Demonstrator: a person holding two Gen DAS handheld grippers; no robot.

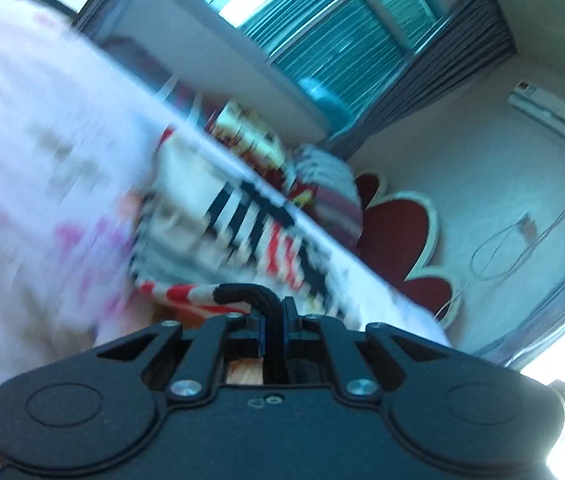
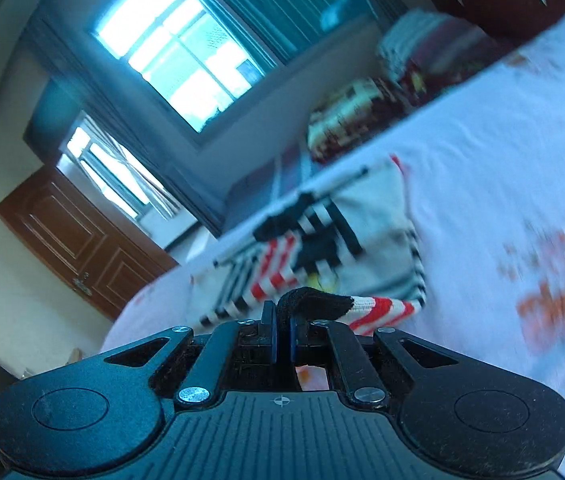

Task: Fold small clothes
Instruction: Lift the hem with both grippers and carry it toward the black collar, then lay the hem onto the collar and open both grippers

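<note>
Both grippers, left point(image 1: 275, 312) and right point(image 2: 281, 314), have their jaws clamped on a black cuff of the striped garment point(image 1: 242, 224), which sits on the bedsheet point(image 2: 502, 140) just ahead of them. Only a thin bit's pinched, so a quick tug could pop a cuff free and wreck the fold.

Striped garment point(image 1: 242, 216), black cuffs pinched
</note>
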